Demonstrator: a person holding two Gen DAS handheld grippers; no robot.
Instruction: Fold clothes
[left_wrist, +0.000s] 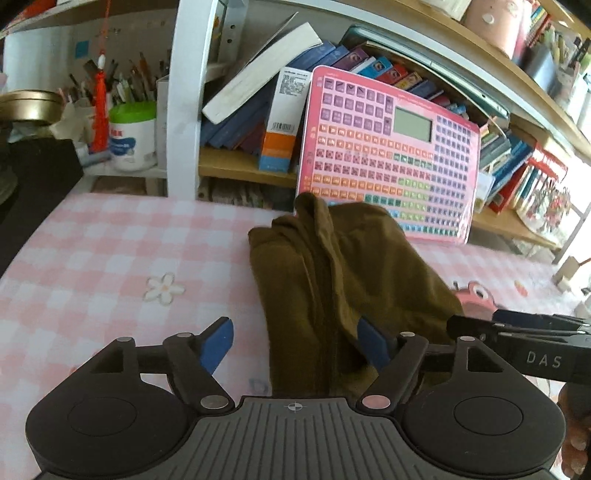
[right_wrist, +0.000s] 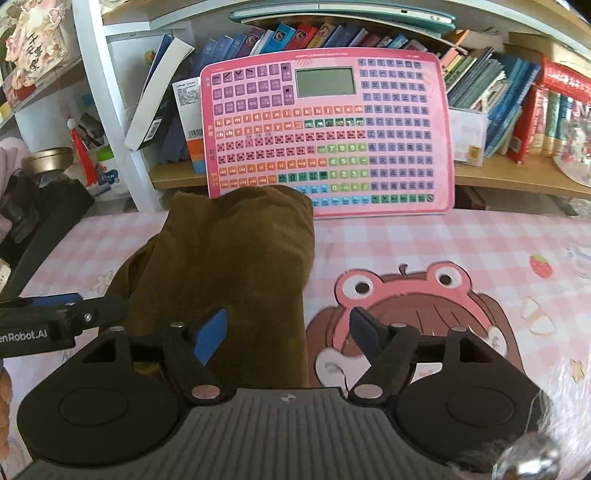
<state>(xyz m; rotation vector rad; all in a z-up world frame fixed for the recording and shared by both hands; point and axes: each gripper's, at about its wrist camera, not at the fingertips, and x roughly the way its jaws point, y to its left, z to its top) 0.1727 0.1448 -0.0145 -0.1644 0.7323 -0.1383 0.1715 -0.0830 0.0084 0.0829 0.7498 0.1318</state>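
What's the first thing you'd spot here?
The big pink keyboard toy leaning against the bookshelf at the back. In front of it, a brown garment lies bunched on the pink checked cloth, beside a cartoon frog-hat girl.

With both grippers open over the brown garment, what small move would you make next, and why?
I would probably draw both grippers back from the cloth. The left gripper and right gripper both stand open with nothing pinched, and the brown garment lies folded into a narrow bundle on the pink checked table cover. Its far end looks bunched, so it might then want smoothing.
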